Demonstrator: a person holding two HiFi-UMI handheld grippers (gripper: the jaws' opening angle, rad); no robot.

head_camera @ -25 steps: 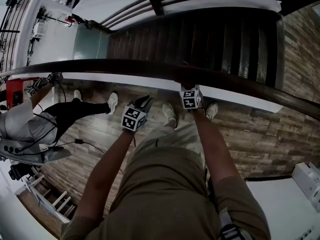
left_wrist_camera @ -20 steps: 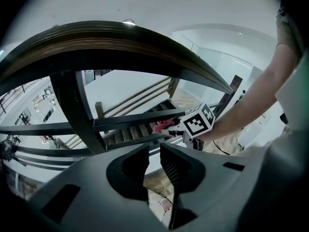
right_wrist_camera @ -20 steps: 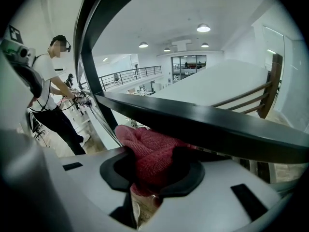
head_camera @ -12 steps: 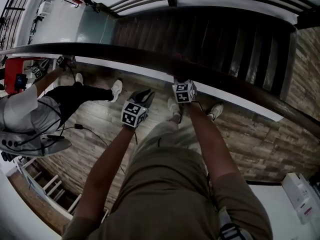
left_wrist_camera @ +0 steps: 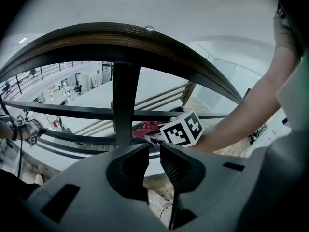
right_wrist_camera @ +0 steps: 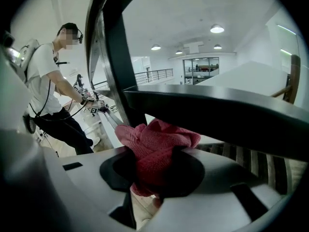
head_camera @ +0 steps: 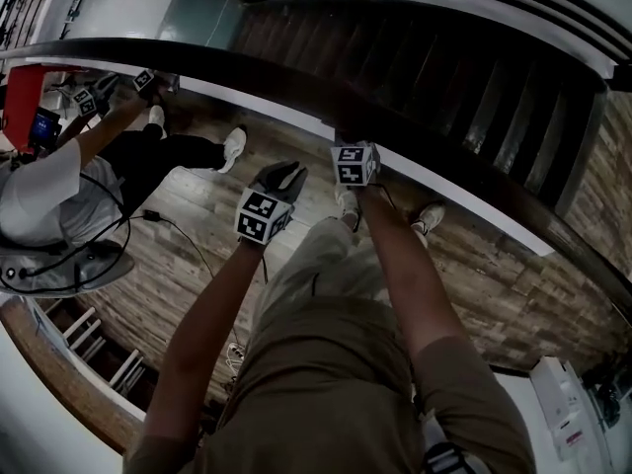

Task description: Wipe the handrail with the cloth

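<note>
Two grippers were seen: right gripper (right_wrist_camera: 154, 164) was clamped on bunched red nubbly-textured cloth (right_wrist_camera: 159, 138), laid against smooth dark curved wooden handrail (right_wrist_camera: 217, 111); left gripper (left_wrist_camera: 153, 164) was held narrowly parted, empty, near rail.

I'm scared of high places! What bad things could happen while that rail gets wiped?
1. The cloth is only a bunch pinched in the right gripper. If it snags on the handrail, it might pull free and drop onto the stairs beyond.
2. Another person works further along the same rail, so a sweep that way could bump them.
</note>
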